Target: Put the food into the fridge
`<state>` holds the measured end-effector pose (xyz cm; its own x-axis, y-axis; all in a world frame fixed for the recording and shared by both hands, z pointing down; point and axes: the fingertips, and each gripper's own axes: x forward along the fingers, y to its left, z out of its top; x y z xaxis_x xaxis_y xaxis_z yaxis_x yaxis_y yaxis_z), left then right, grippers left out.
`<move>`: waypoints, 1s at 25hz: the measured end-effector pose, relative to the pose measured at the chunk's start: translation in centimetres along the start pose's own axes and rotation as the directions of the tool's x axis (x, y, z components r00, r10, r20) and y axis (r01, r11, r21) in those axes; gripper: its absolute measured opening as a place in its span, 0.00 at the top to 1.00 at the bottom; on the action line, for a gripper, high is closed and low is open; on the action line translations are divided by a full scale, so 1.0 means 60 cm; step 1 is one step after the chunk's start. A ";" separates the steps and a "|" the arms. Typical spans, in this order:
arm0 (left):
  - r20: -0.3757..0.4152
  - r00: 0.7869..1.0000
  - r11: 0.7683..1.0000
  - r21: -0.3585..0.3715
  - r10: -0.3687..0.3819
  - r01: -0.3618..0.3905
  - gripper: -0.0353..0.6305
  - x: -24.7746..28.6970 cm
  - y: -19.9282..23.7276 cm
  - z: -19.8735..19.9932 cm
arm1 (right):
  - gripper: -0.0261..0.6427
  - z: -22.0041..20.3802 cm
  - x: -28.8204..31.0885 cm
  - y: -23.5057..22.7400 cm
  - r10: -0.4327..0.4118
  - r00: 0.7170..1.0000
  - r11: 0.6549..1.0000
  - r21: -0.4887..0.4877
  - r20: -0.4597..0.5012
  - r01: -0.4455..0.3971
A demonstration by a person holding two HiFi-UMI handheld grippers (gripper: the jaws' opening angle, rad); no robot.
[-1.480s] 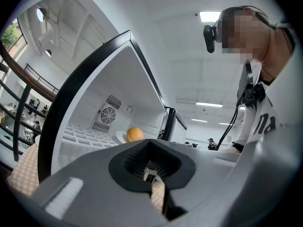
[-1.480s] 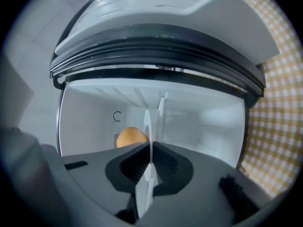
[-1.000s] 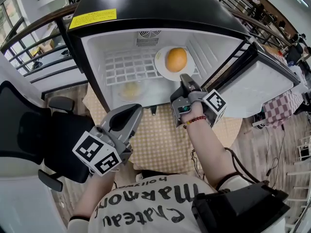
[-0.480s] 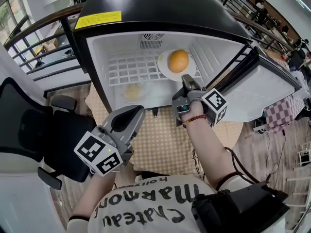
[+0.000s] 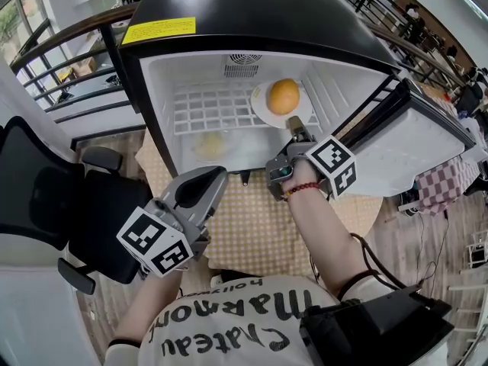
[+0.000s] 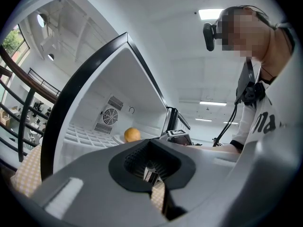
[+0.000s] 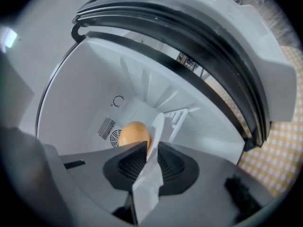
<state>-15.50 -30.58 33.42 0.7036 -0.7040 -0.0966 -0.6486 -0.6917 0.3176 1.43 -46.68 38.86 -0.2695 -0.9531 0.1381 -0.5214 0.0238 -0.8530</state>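
Note:
An orange (image 5: 283, 96) lies on a white plate (image 5: 263, 107) on the wire shelf (image 5: 210, 109) inside the open fridge (image 5: 229, 21). My right gripper (image 5: 293, 126) reaches in at the plate's near edge. In the right gripper view the plate rim (image 7: 156, 126) stands between the jaws, which are opening, with a thin gap on one side. The orange (image 7: 134, 135) sits just beyond it. My left gripper (image 5: 216, 175) hangs shut and empty in front of the fridge, low and to the left. From the left gripper view the orange (image 6: 132, 135) shows deep in the fridge.
A pale yellow item (image 5: 209, 144) shows dimly under the shelf. The fridge door (image 5: 412, 139) stands swung open at the right. A checkered cloth (image 5: 252, 219) covers the surface below the fridge. A black chair (image 5: 46, 204) stands at the left.
The right gripper has edged a little deeper into the fridge with the plate and has turned slightly. The left gripper has stayed where it was.

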 end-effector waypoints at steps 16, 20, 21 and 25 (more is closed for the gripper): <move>0.020 0.999 0.999 -0.006 0.040 -0.040 0.94 -0.016 -0.008 0.000 | 0.80 0.006 0.001 0.005 -0.082 0.997 0.903 -0.423 0.011 0.079; 0.025 0.999 0.999 -0.001 0.046 -0.046 0.94 -0.019 -0.013 0.002 | 0.77 0.007 0.001 0.004 -0.090 0.996 0.893 -0.444 -0.002 0.079; 0.027 0.999 0.999 0.000 0.047 -0.047 0.94 -0.020 -0.014 0.003 | 0.76 0.007 0.002 0.004 -0.093 0.996 0.890 -0.448 -0.006 0.081; 0.034 0.998 0.999 0.004 0.048 -0.048 0.94 -0.020 -0.021 0.005 | 0.74 0.010 0.000 0.002 -0.112 0.994 0.879 -0.468 -0.011 0.094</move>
<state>-15.66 -28.92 32.85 0.6615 -0.7413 -0.1133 -0.6828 -0.6578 0.3178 1.86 -46.85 38.46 -0.2184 -0.9464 0.2379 -0.8625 0.0731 -0.5007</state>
